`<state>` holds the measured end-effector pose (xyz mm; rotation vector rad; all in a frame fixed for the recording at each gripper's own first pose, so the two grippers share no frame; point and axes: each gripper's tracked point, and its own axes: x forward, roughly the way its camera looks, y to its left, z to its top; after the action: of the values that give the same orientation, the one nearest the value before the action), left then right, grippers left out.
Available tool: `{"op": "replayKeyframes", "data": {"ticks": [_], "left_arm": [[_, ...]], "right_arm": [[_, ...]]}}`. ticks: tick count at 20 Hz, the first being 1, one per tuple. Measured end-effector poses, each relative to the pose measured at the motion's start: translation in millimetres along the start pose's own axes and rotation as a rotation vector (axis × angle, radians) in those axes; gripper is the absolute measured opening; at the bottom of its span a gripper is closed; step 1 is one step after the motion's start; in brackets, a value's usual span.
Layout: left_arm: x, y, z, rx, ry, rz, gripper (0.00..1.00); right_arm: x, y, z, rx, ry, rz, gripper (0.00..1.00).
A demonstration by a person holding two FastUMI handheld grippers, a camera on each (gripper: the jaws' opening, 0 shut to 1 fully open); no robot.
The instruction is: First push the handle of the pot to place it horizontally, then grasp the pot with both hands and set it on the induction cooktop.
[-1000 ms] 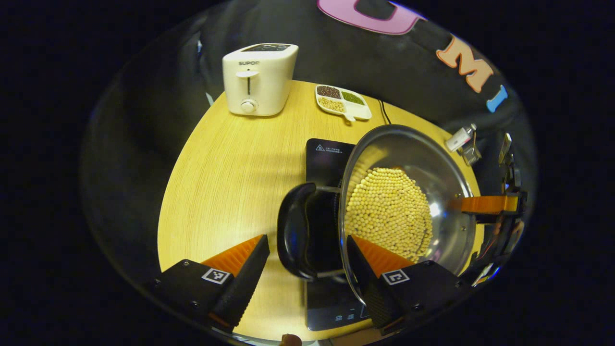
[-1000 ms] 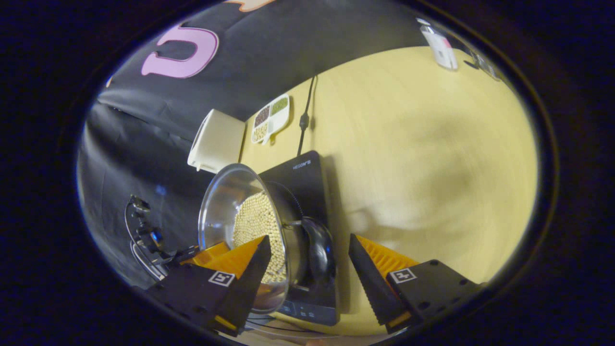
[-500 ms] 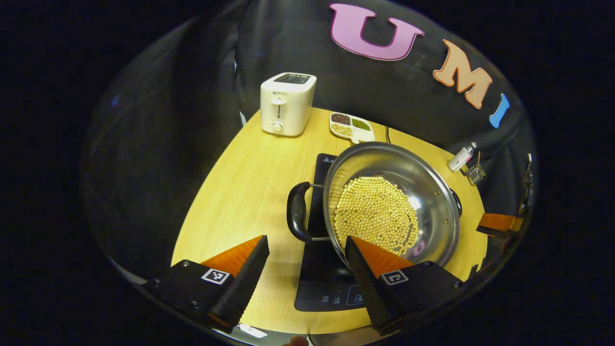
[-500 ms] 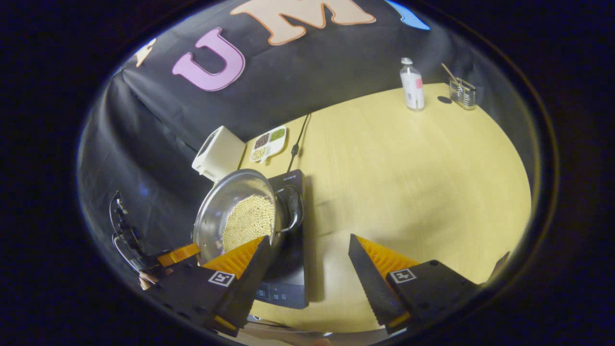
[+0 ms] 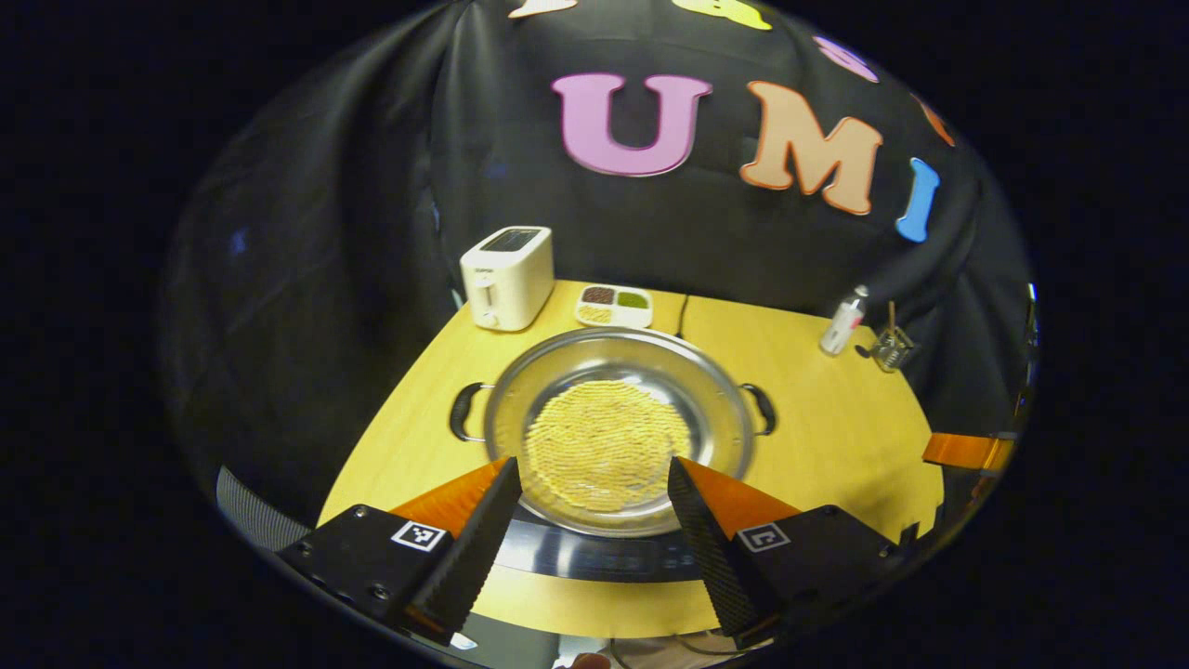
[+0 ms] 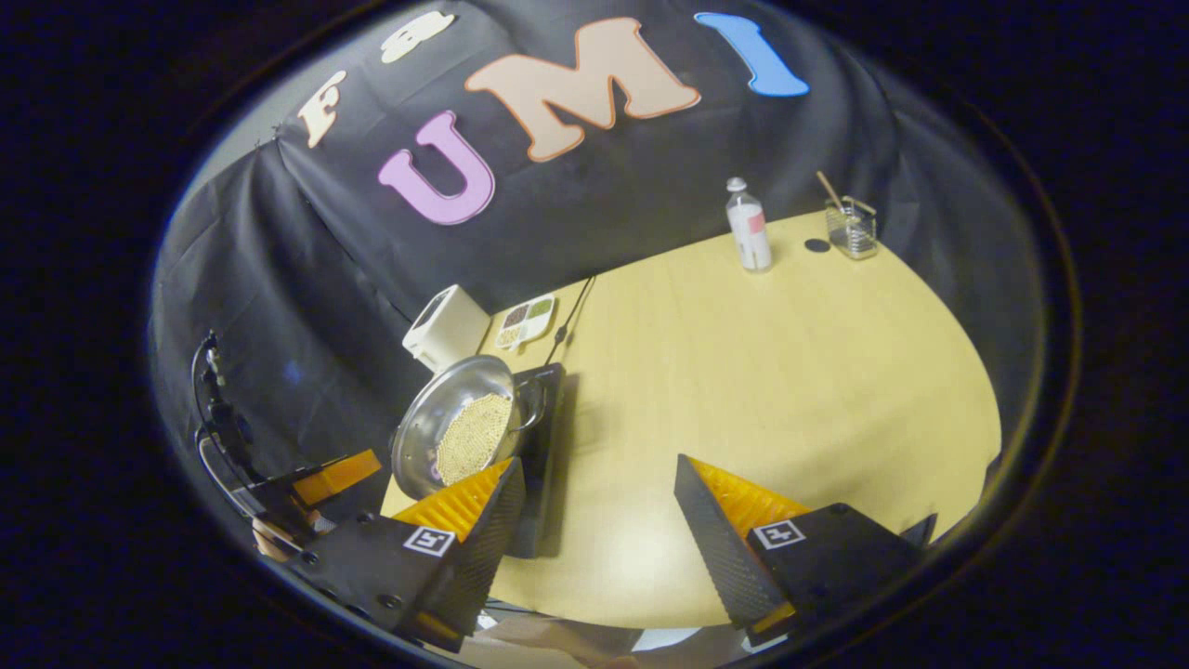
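Two grippers, left [image 5: 590, 520] and right [image 6: 599, 520], spread wide and empty; pot [image 5: 613, 432] of beans centre frame atop induction cooktop [image 5: 604, 556]; toaster [image 5: 507, 277] lettering too small to read.

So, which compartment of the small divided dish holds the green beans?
In the left gripper view, the right-hand rear compartment of the divided dish holds the green beans; its neighbour holds dark beans, the front one pale beans.
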<state>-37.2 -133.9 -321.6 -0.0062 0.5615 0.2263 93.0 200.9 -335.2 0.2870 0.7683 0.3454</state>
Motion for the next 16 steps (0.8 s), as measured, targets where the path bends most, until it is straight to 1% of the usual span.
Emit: {"op": "replayKeyframes", "data": {"ticks": [3,6,7,10,12,16], "left_arm": [[-25.7,-72.1,16.1,0.006,-0.078,-0.053,0.98],[-46.3,-127.9,45.0,0.018,-0.196,-0.069,0.98],[-52.9,-146.0,56.9,0.019,-0.237,-0.072,0.98],[-75.2,-200.1,92.6,0.030,-0.353,-0.105,0.97],[-91.9,-220.6,118.6,0.038,-0.448,-0.113,0.97],[-119.7,-240.8,163.0,0.045,-0.613,-0.098,0.96]], "right_arm": [[-43.3,-29.0,24.1,-0.052,-0.085,-0.004,1.00],[-86.1,-60.0,62.8,-0.127,-0.193,-0.037,1.00],[-99.9,-64.2,74.4,-0.147,-0.225,-0.044,0.92],[-138.4,-71.5,119.7,-0.205,-0.336,-0.056,0.92],[-160.9,-70.0,151.8,-0.252,-0.424,-0.068,0.92],[-206.3,-59.3,206.2,-0.321,-0.597,-0.085,0.92]]}}
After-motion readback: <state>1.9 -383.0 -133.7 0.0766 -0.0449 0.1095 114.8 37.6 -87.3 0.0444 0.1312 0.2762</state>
